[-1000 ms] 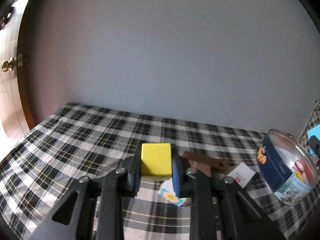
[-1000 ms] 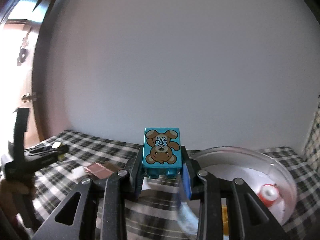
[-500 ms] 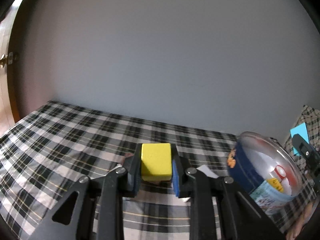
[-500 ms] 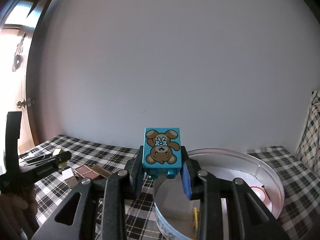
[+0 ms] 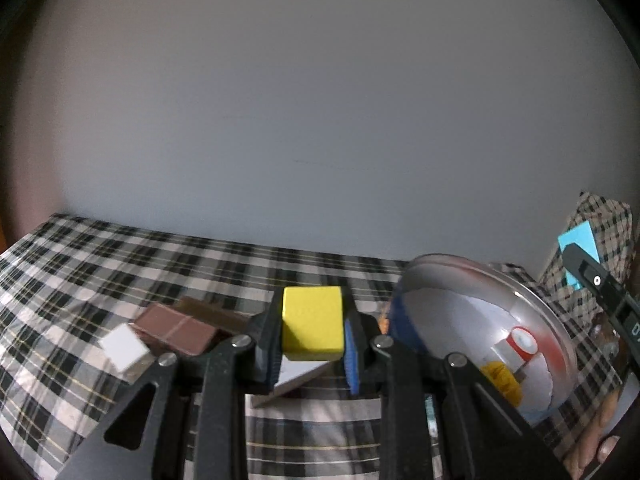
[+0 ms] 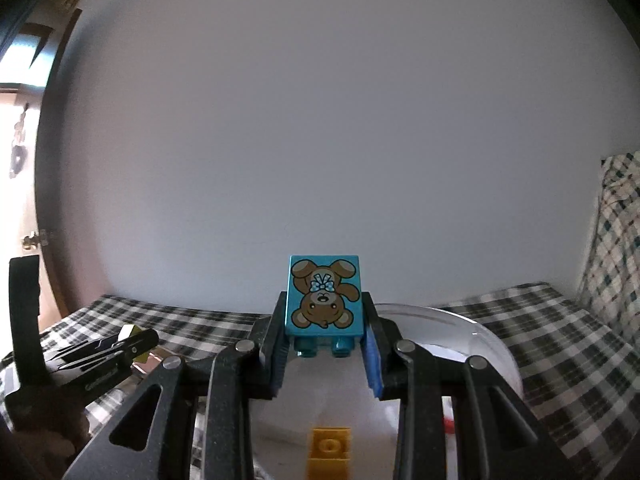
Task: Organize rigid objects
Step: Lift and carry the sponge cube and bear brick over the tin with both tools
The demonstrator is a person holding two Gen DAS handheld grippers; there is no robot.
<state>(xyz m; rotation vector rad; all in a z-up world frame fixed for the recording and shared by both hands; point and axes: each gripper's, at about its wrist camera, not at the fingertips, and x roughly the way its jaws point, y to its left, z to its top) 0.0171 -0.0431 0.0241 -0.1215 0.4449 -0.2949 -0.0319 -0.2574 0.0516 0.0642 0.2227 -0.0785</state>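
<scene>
Left gripper (image 5: 311,334) clamps a smooth yellow cube (image 5: 312,322) just beside the round blue metal tin (image 5: 476,336). Right gripper (image 6: 325,330) pinches a glossy teal plastic brick with a bear print (image 6: 324,296) above that tin's rim (image 6: 460,316). Releasing early could bounce either hard block off the rim onto the checked cloth (image 5: 100,272).

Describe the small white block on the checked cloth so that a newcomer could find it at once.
Start at the checked tablecloth, then find the brown flat pieces left of the left hand-held gripper. The white block lies at their near-left end: the only plain white cube there.
</scene>
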